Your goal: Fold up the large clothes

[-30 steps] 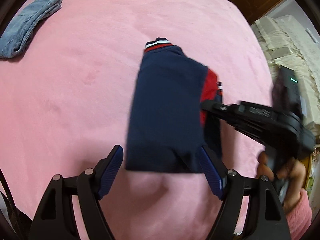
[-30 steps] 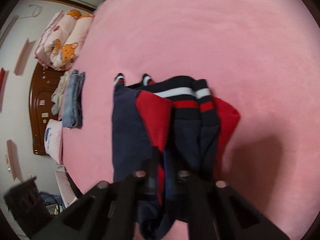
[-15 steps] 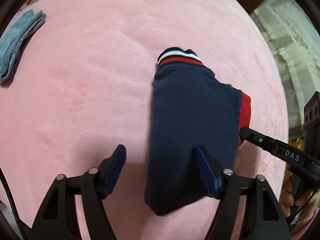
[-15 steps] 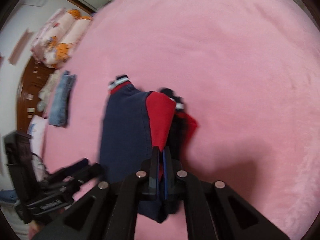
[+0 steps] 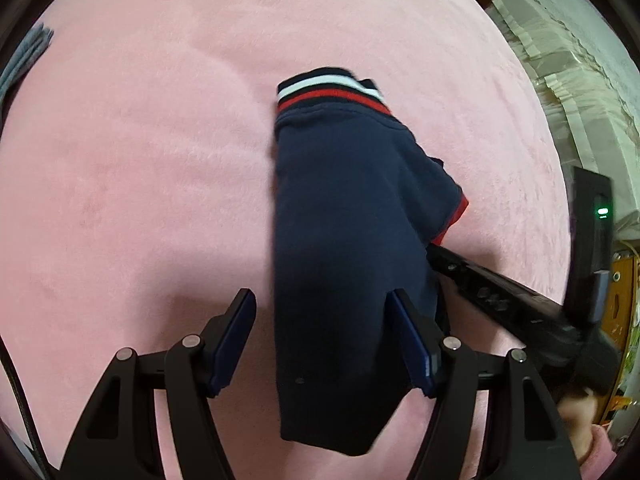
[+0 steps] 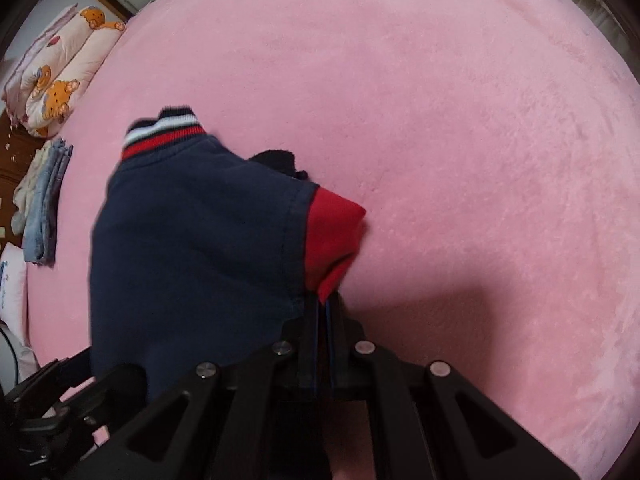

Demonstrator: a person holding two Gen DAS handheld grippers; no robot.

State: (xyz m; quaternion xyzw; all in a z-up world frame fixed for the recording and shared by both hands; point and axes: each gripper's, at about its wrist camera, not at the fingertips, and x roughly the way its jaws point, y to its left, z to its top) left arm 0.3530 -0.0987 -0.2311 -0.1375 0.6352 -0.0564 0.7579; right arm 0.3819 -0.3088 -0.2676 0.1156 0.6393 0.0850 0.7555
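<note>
1. left wrist view: the near end of the navy garment (image 5: 344,264) runs down past the fingers and its bottom corner is blurred, so can't tell if that end lies on the pink blanket (image 5: 160,160) or hangs just over it.
2. left gripper (image 5: 324,340) has its blue pads standing apart with the folded garment between them. the right pad looks to be right at the cloth's edge, the left pad is clear of it, so no real pinch that i can see.
3. right gripper (image 6: 322,316) is shut tight on the garment's red edge (image 6: 332,236). in the left wrist view its tip is hidden behind the navy cloth, only the black body (image 5: 520,304) and a bit of the hand (image 5: 580,412) show at the lower right.
4. the striped cuff (image 5: 328,88) is at the far end and looks a bit smeared. a dark bit behind the fold in the right wrist view (image 6: 280,160) is too hidden to name.
5. room: loads of bare blanket to the left and far side. the right edge of the bed is near, with pale bedding (image 5: 560,60) beyond it.
6. only the right wrist view shows the bear-print quilt (image 6: 60,72) and the whole folded jeans stack (image 6: 44,208) far left; the left wrist view catches just a cut-off grey-blue sliver of it (image 5: 24,56).
</note>
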